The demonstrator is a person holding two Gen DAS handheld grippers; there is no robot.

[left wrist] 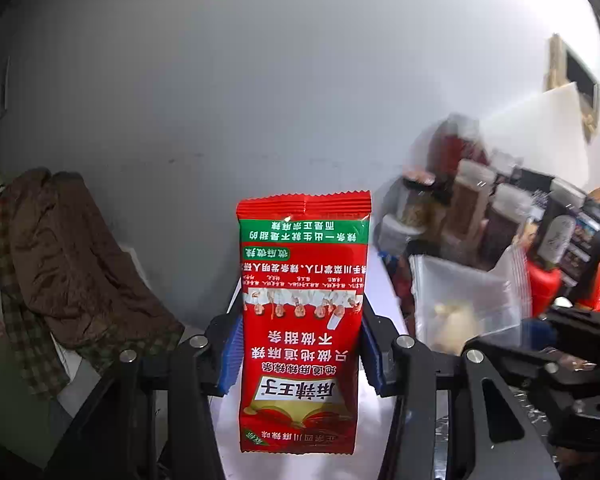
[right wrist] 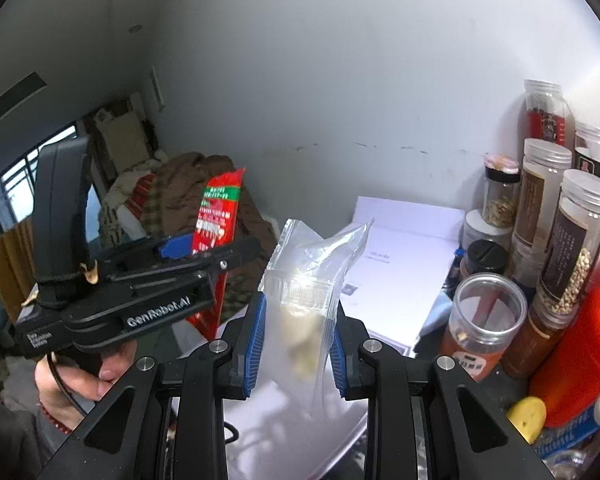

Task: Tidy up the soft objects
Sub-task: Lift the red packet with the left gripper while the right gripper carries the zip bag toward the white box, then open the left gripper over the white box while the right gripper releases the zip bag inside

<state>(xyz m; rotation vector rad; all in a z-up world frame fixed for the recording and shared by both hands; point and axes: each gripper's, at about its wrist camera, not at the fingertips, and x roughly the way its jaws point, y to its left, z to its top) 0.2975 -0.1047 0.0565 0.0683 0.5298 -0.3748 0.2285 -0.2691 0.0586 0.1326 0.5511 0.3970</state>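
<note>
two tongs (left wrist: 300, 344) (right wrist: 296, 344) tilted downward, left clamping red packet (left wrist: 302, 320), right clamping clear bag (right wrist: 312, 280)

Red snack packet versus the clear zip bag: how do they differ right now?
The red snack packet is opaque and printed; the clear zip bag shows pale pieces inside. The packet sits in the left gripper, the bag in the right gripper. Both are soft pouches held upright and clamped.

Plain grey wall (right wrist: 300, 80) behind; window (right wrist: 16, 184) at far left w/ daylight; brown blanket heap (right wrist: 180, 184) piled in corner; white tabletop (right wrist: 400, 248).
</note>
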